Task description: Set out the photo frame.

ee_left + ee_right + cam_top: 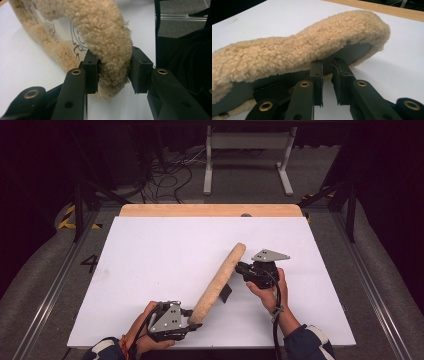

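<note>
While both hands hold it, the fleece ring (pixel 218 277) stands on edge above the white worktop (pixel 150 265), running from near centre to far right. It is a fluffy tan cover with a dark grey inner side, which the right gripper view shows.

The left claw (pixel 192 320) is at the near end of the ring. In the left gripper view its two pads (pixel 90 71) press into the fleece (pixel 110 37) from both sides, so this claw is clenched on the ring. Printed marks are on the pale inner face there.

The right claw (pixel 239 268) is at the right side of the ring, nearer its far end. In the right gripper view its jaws stand close together at the grey inner edge of the ring (pixel 299 52). A thin dark flap seems to lie between them, but I cannot tell whether they really pinch it.
</note>
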### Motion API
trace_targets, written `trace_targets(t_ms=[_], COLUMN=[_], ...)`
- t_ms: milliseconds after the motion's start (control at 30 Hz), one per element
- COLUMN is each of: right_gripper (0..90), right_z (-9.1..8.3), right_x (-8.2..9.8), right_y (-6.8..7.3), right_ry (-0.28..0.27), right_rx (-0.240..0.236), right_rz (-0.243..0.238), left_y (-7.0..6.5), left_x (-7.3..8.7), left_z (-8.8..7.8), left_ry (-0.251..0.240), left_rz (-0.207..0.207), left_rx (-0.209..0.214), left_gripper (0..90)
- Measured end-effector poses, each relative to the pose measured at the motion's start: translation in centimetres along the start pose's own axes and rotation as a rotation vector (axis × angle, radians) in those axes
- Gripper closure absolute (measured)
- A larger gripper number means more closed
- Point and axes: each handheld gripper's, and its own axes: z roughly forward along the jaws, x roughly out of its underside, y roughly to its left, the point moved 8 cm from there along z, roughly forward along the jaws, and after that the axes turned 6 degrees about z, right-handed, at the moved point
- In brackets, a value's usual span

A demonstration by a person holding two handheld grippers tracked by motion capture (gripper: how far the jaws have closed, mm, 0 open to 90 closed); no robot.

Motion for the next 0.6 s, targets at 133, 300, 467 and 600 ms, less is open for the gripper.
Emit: trace_targets(t_ms=[133, 300, 467, 600], right_gripper=[78.5, 78.6, 78.7, 78.5], right_z=[0.1, 0.1, 0.2, 0.3], right_x=[-0.1, -0.4, -0.6, -0.7], right_y=[0.2, 0.7, 0.9, 1.1], right_ry=[0.012, 0.024, 0.038, 0.046], right_rx=[-0.013, -0.017, -0.010, -0.012], right_rz=[0.017, 0.002, 0.001, 0.007], left_y=[-0.4, -0.7, -0.9, -0.9], left_x=[-0.3, -0.8, -1.1, -1.3], left_z=[0.3, 0.8, 1.1, 1.4], left_ry=[-0.008, -0.013, -0.016, -0.020], left_rz=[-0.001, 0.004, -0.002, -0.003], left_rx=[0.012, 0.021, 0.016, 0.014], left_gripper=[63.5, 62.9, 61.4, 60.4])
